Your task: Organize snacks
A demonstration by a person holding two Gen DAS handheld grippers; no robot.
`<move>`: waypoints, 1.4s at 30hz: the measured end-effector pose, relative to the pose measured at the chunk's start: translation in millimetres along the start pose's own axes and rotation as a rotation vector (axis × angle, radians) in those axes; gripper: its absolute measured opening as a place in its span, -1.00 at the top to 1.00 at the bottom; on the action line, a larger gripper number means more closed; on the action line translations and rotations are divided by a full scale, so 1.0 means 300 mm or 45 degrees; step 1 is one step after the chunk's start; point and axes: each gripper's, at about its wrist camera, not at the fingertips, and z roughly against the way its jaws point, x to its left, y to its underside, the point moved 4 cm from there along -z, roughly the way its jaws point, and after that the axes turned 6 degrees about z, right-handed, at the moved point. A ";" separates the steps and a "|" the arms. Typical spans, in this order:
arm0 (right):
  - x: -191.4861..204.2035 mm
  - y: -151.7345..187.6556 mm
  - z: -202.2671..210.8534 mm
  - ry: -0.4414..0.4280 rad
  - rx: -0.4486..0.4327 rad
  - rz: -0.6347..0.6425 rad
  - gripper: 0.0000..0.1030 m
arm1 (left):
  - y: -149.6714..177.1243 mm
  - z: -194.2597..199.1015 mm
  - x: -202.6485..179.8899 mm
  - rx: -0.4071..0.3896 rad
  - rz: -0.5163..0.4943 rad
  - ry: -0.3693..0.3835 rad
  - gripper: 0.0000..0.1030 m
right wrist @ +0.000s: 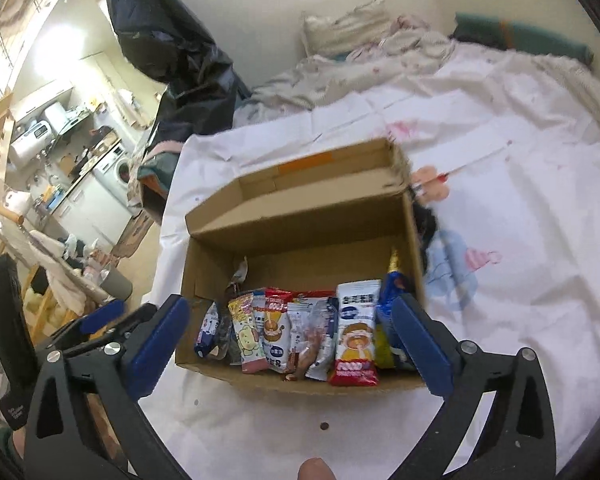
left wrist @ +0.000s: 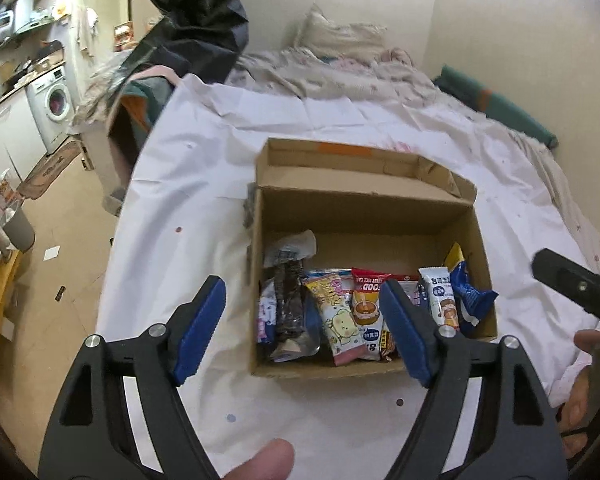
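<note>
An open cardboard box point(left wrist: 364, 208) sits on a white sheet on the bed; it also shows in the right wrist view point(right wrist: 300, 228). Several snack packets stand in a row along its near wall, among them a yellow cartoon packet point(left wrist: 336, 316), a red and white rice cake packet point(right wrist: 354, 340) and a blue packet point(left wrist: 468, 296). My left gripper point(left wrist: 304, 328) is open and empty, held above the box's near left part. My right gripper point(right wrist: 292, 340) is open and empty, its fingers either side of the box's near wall. The right gripper's body point(left wrist: 576, 284) shows at the left view's right edge.
A crumpled blanket and pillow point(left wrist: 340, 40) lie at the bed's far end. A black bag point(left wrist: 196, 12) hangs at the bed's far left. Left of the bed are bare floor, a washing machine point(left wrist: 56, 104) and kitchen counters. A grey bin point(right wrist: 118, 282) stands near the bed.
</note>
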 end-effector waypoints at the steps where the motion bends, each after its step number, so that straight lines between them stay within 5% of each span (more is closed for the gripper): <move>1: -0.002 0.006 0.018 0.007 -0.003 -0.003 -1.00 | 0.005 0.016 0.011 -0.004 0.017 0.005 -0.52; 10: 0.017 0.155 0.150 0.087 -0.005 0.023 -1.00 | 0.118 0.198 0.067 -0.055 0.060 0.050 -1.00; 19: 0.033 0.249 0.126 0.195 -0.056 0.103 -1.00 | 0.210 0.241 0.082 -0.206 0.048 0.012 -1.00; 23: 0.033 0.236 0.098 0.233 -0.093 0.144 -1.00 | 0.209 0.176 0.091 -0.117 0.083 0.013 -1.00; 27: 0.029 0.243 0.077 0.239 -0.071 0.146 -1.00 | 0.215 0.160 0.086 -0.124 0.055 -0.052 -1.00; 42: 0.073 0.253 0.069 0.254 -0.080 0.225 -1.00 | 0.222 0.165 0.066 -0.130 0.020 -0.041 -1.00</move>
